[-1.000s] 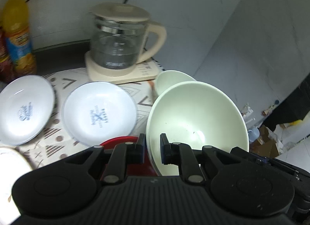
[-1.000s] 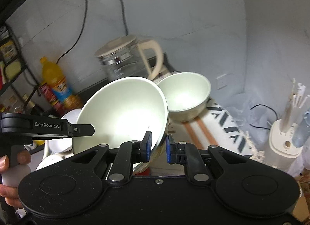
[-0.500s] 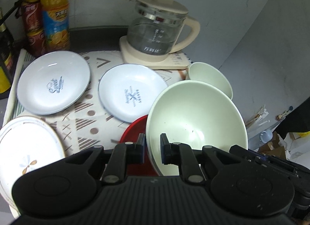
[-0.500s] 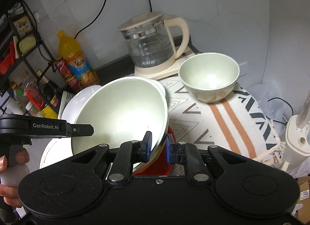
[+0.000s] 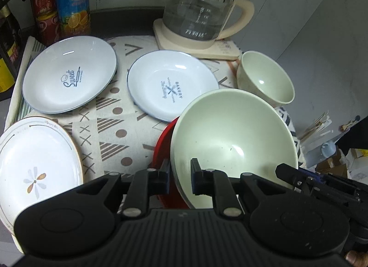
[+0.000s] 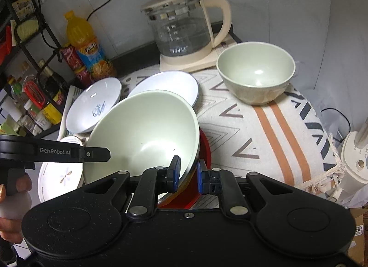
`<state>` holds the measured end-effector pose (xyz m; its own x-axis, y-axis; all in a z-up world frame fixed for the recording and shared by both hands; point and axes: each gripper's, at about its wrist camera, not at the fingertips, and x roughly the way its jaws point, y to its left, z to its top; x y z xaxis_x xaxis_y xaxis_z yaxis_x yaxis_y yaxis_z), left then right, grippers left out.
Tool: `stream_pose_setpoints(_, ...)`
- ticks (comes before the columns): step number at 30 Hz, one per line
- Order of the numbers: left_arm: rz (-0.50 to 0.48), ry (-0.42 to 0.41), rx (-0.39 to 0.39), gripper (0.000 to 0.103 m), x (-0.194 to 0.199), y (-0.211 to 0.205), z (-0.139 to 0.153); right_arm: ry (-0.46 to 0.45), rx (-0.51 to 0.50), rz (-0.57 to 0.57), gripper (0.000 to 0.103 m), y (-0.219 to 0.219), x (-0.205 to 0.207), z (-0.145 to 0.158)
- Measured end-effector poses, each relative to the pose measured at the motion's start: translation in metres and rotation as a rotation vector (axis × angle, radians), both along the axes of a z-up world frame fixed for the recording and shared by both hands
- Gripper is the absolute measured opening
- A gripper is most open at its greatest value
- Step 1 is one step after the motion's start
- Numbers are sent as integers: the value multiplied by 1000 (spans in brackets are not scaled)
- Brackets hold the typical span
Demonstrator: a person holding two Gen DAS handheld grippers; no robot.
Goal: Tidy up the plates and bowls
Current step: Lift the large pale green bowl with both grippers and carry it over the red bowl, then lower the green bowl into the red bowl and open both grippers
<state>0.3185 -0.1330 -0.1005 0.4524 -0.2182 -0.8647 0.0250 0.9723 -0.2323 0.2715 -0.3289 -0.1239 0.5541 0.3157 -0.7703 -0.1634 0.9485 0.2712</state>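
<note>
Both grippers grip the rim of a large pale green bowl (image 5: 232, 138), on opposite sides. My left gripper (image 5: 180, 176) is shut on its near rim. My right gripper (image 6: 186, 173) is shut on its other rim, where the bowl (image 6: 147, 133) tilts. The bowl hangs just above a red plate (image 5: 161, 149), also in the right wrist view (image 6: 204, 152). A smaller green bowl (image 5: 264, 80) (image 6: 255, 71) stands at the back right. Two white plates with blue print (image 5: 69, 78) (image 5: 170, 87) and a flower plate (image 5: 34, 165) lie on the cloth.
A glass kettle (image 5: 200, 11) (image 6: 184, 25) on a cream base stands at the back. An orange juice bottle (image 5: 72, 2) and red cans (image 5: 44, 2) stand at the back left. A shelf with bottles (image 6: 30, 96) is left. The patterned cloth (image 6: 264, 129) covers the table.
Both grippers have lowered the large bowl toward the table and the red plate. More of the table and plates has come into view.
</note>
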Motion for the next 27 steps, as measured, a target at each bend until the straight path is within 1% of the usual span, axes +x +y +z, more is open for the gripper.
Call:
stream_pose_setpoints(6,5,31,9,16,4,5,-9,26,-32,12,15,6,2,-10)
stream_pose_setpoints(15,9,30,4,16,7,6,-10,19,-54,10,15,7,4,-12)
stream_pose_setpoints(18,0,11,17,18,8,7,-5,17,-67,11,13,9,4,-12)
stream_pose_setpoints(22,-2,-16,-1,18,9,10,3,23,-73,11,13,11,5,-11)
stream_pose_setpoints(27,9,-23,-11,20,8,15,5,38,-57,3,15,10,4,-9)
